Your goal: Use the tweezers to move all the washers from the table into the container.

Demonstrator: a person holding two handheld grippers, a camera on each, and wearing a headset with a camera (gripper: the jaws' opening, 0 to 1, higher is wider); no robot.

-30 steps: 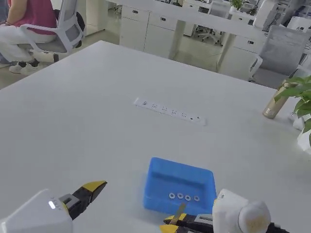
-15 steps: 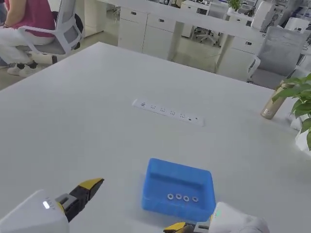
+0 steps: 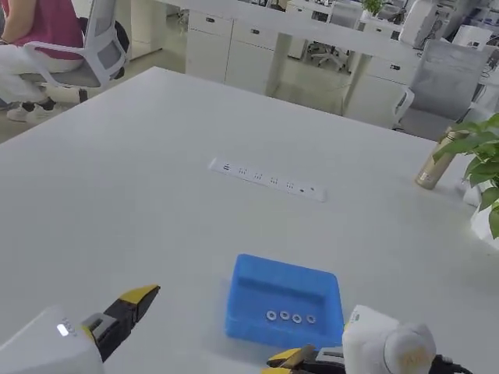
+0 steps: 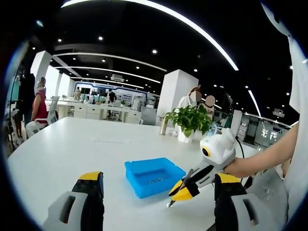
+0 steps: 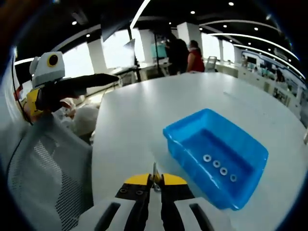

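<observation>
A blue container sits near the table's front edge with several silver washers in a row on its floor. In the right gripper view the container and washers lie ahead and to the right. My right gripper hovers just short of the container's near wall, shut on thin metal tweezers whose tip pokes out past the jaws. From the left gripper view, the tweezers point down at the table. My left gripper is left of the container, open and holding nothing.
A white power strip lies mid-table. A gold bottle and a potted plant stand at the right edge. A person on an office chair sits beyond the far left corner.
The right gripper has drawn back from over the container's near rim toward the table's front edge. The left gripper drifted slightly left. The washers stayed where they were.
</observation>
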